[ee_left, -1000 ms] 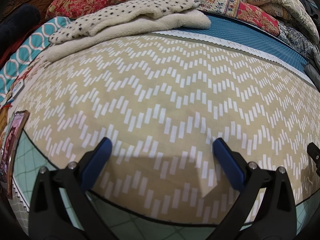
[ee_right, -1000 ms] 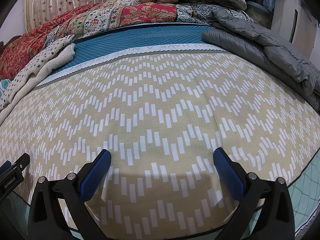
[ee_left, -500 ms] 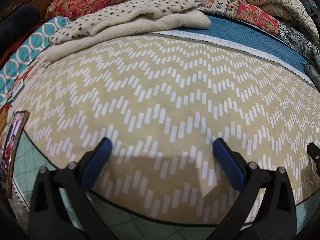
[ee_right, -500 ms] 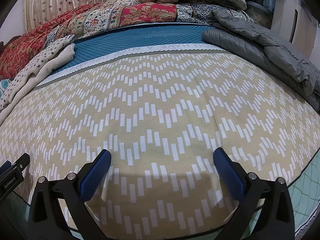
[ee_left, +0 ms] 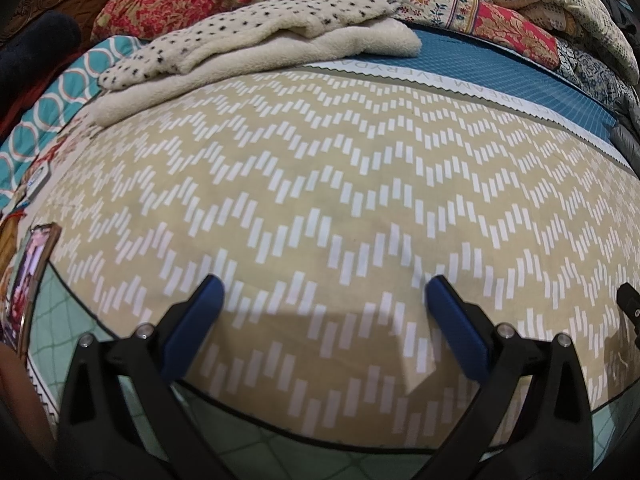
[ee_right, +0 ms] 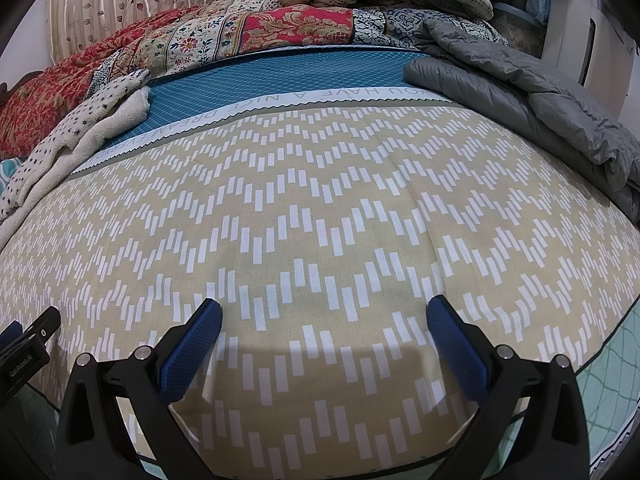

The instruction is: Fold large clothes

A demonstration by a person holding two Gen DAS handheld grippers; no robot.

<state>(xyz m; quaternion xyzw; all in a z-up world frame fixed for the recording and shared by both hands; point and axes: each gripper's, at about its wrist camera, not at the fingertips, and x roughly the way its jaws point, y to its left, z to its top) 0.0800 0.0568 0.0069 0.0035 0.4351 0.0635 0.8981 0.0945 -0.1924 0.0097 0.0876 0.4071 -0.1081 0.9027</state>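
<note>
A large beige cloth with white zigzag dashes lies spread flat across the bed, its dark-trimmed near edge resting on a pale green quilted sheet. Both claws hang over that near edge: the left gripper and the right gripper each have their blue fingers spread wide with only flat fabric beneath, nothing pinched. Farther back lie a spotted cream fleece blanket at the left, a teal sheet, and a grey puffy quilt at the right.
</note>
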